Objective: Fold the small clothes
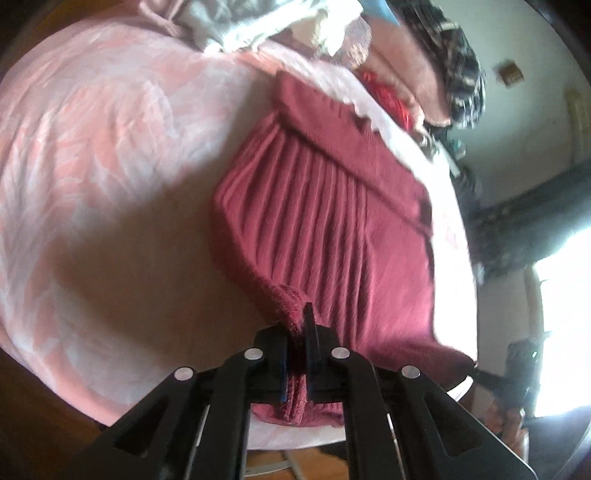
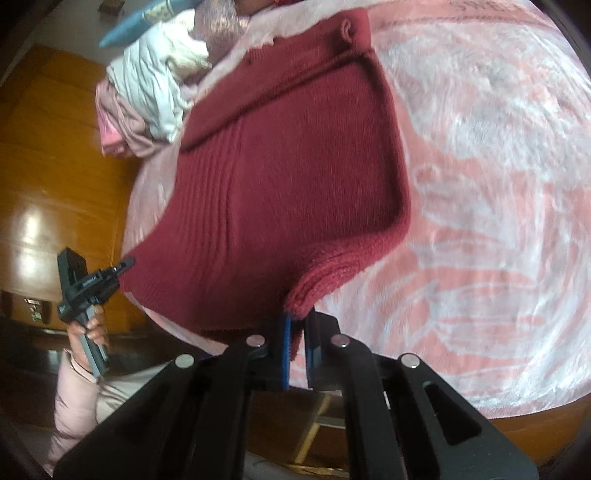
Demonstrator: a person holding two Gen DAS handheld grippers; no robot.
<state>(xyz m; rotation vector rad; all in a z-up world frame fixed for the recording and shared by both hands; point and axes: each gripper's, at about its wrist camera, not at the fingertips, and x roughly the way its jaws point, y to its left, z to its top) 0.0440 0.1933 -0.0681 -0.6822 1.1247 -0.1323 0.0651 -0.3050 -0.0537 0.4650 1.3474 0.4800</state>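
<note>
L gripper (image 1: pixel 297 332): jaws closed tight on near hem corner of the maroon knit sweater (image 1: pixel 325 206), fabric bunched between the pads, lower centre of frame. R gripper (image 2: pixel 299 328): same, clamped on the other hem corner, knit edge pinched between blue pads.

Both point steeply down at the pink patterned blanket (image 1: pixel 110 147). Sweater lies spread on the blanket, mid-frame in both views, near edge pulled up at the two pinched corners.

R wrist view only: L gripper at left edge w/ person's hand (image 2: pixel 92 328) on its handle, pink sleeve (image 2: pixel 74 391) below, orange wood floor. Clothes pile (image 1: pixel 236 22) at top centre, L view.
</note>
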